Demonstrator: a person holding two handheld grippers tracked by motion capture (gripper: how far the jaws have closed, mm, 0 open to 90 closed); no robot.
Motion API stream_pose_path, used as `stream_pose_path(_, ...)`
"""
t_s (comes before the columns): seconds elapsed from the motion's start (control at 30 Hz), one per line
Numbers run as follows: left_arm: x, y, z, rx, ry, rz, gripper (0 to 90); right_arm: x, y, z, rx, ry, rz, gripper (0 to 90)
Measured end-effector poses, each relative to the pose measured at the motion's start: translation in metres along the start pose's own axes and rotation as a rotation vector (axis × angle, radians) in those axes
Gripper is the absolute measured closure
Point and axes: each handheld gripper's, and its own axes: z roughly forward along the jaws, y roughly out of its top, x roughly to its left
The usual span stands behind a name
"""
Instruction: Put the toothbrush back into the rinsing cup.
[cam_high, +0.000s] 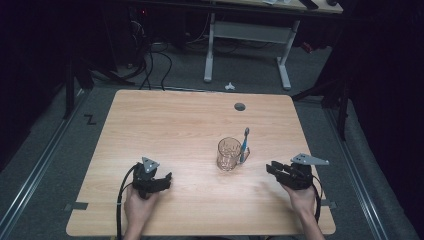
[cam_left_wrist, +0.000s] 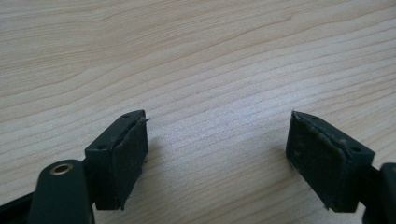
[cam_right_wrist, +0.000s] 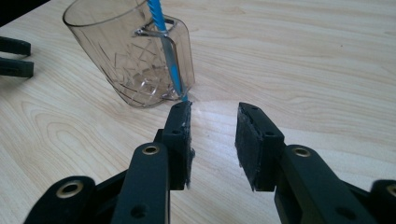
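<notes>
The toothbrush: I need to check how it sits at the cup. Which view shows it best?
The right gripper view: the blue toothbrush stands through the clear cup's handle loop, close up. The high view shows it small, its head above the cup.

Each hand-held gripper you carry, left (cam_high: 165, 179) and right (cam_high: 272, 167), is matte black with a grey three-cornered plate on top. Brass-ringed holes dot the linkage arms, worn dark pads (cam_right_wrist: 245, 140) line the jaws, and black cables trail beside your bare forearms.
</notes>
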Motion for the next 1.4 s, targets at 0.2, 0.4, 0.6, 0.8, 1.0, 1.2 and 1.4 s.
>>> stream_pose_path(0.2,0.0,0.0,0.0,0.0,0.0,0.0,21.4,-0.004,-0.005,0.002,0.016,-0.009,0.009,66.0)
stream_pose_path(0.4,0.0,0.0,0.0,0.0,0.0,0.0,21.4,-0.007,-0.009,0.006,0.029,-0.008,0.03,65.3)
stream_pose_path(0.6,0.0,0.0,0.0,0.0,0.0,0.0,21.5,-0.012,-0.014,0.009,0.042,-0.013,0.042,64.5)
stream_pose_path(0.8,0.0,0.0,0.0,0.0,0.0,0.001,21.4,-0.015,-0.017,0.011,0.051,-0.024,0.057,64.0)
stream_pose_path(1.0,0.0,0.0,0.0,0.0,0.0,0.0,21.5,-0.016,-0.019,0.014,0.054,-0.045,0.045,63.6)
stream_pose_path(1.2,0.0,0.0,0.0,0.0,0.0,0.0,21.5,-0.017,-0.021,0.018,0.065,-0.066,0.036,63.4)
stream_pose_path(1.4,0.0,0.0,0.0,0.0,0.0,0.0,21.5,-0.019,-0.025,0.021,0.079,-0.087,0.03,63.3)
